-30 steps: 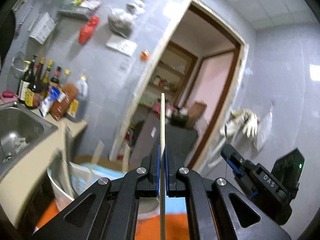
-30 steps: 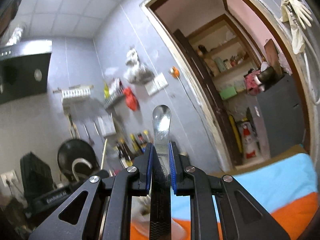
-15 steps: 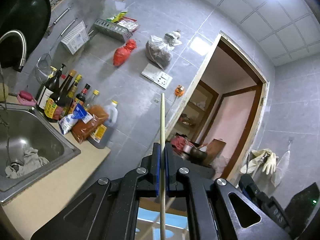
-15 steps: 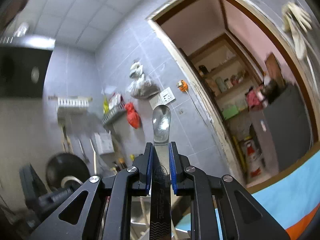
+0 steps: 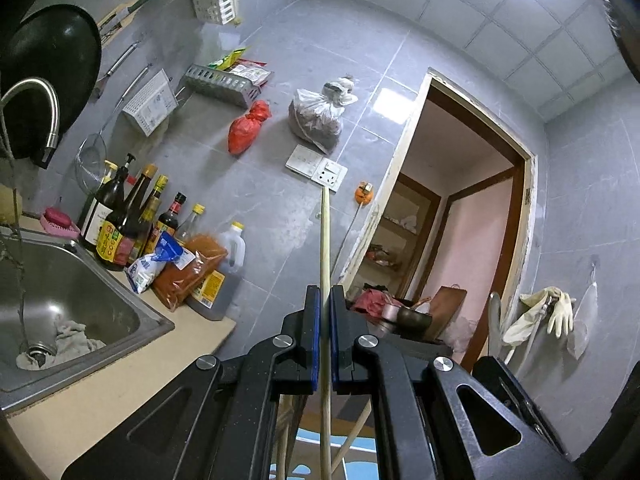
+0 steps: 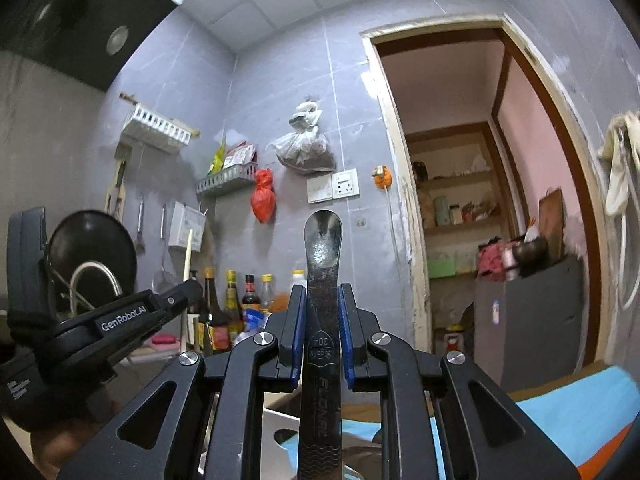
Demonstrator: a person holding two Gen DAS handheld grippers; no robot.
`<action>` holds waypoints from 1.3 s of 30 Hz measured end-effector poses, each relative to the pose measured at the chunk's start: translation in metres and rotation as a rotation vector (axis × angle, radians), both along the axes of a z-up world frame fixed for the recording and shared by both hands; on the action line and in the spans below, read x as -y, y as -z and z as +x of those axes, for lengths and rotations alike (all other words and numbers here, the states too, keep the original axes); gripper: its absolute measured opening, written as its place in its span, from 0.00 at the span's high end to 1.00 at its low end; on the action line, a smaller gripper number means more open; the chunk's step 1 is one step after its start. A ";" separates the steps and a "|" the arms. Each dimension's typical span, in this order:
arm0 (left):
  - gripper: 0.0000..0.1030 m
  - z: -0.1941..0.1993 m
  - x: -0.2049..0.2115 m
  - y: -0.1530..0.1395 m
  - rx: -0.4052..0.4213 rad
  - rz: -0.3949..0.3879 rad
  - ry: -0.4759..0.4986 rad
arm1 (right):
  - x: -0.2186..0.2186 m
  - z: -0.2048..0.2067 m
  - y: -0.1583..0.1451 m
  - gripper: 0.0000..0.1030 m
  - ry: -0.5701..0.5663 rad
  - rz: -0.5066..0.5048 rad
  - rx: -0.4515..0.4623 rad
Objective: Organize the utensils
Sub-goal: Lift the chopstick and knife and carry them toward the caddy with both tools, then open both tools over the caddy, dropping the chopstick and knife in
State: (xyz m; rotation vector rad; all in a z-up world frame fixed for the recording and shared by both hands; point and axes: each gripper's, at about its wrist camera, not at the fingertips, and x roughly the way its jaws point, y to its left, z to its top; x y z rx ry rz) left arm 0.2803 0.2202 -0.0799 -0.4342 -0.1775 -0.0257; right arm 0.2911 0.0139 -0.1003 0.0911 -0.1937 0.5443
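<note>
Pale wood runs straight up the middle of my left view: a single chopstick [image 5: 325, 248], pinched between the blue pads of my left gripper [image 5: 325, 300], whose jaws are pressed together on it with no gap to spare. Its tip stands in front of the grey tiled wall, just under the white socket plate [image 5: 317, 163], and its lower end passes down between the black arms of the tool. Two more pale sticks [image 5: 356, 436] show low in that view, behind the gripper; what they stand in I cannot make out. To the left lies the steel sink [image 5: 120, 304] with a rag by its drain, and along its far edge a row of sauce bottles [image 5: 136, 220] on the beige counter [image 5: 112, 392]. My right gripper [image 6: 322, 300] holds a steel spoon [image 6: 322, 240] by the handle, its jaws nearly together and bearing on the handle's two edges, the bowl upright and facing the camera, the stamped lettering on the handle readable between the pads. In the right view my left gripper [image 6: 188, 292] sits low on the left, pointing toward the bottles. Beyond both tools an open doorway [image 6: 460, 200] shows shelves. Blue and orange cloth [image 6: 560, 420] lies at the lower right.
</note>
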 end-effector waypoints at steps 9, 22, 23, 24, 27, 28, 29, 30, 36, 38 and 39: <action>0.98 0.001 0.014 0.005 -0.023 0.064 0.009 | 0.001 0.001 0.007 0.87 0.034 -0.025 0.009; 0.97 -0.009 0.020 -0.002 -0.121 0.099 0.056 | 0.009 -0.002 0.004 0.86 -0.002 -0.047 -0.046; 0.97 -0.009 0.021 -0.002 -0.128 0.099 0.055 | 0.011 -0.003 0.003 0.86 -0.007 -0.043 -0.054; 0.97 -0.010 0.021 -0.001 -0.134 0.098 0.058 | 0.013 -0.003 0.002 0.85 -0.011 -0.039 -0.059; 0.97 -0.013 0.025 -0.001 -0.161 0.109 0.070 | 0.020 -0.004 -0.002 0.81 -0.021 -0.035 -0.082; 0.96 -0.014 0.026 -0.002 -0.168 0.114 0.078 | 0.022 -0.004 -0.003 0.79 -0.022 -0.034 -0.090; 0.96 -0.015 0.027 -0.002 -0.175 0.117 0.082 | 0.025 -0.005 -0.004 0.79 -0.021 -0.029 -0.103; 0.94 -0.017 0.029 -0.003 -0.183 0.122 0.085 | 0.029 -0.006 -0.006 0.77 -0.020 -0.026 -0.113; 0.70 -0.026 0.037 -0.012 -0.225 0.140 0.124 | 0.052 -0.018 -0.019 0.66 0.010 -0.018 -0.174; 0.66 -0.026 0.041 -0.015 -0.264 0.157 0.133 | 0.061 -0.024 -0.023 0.60 0.021 -0.015 -0.198; 0.62 -0.027 0.044 -0.017 -0.281 0.164 0.135 | 0.065 -0.026 -0.025 0.56 0.024 -0.014 -0.207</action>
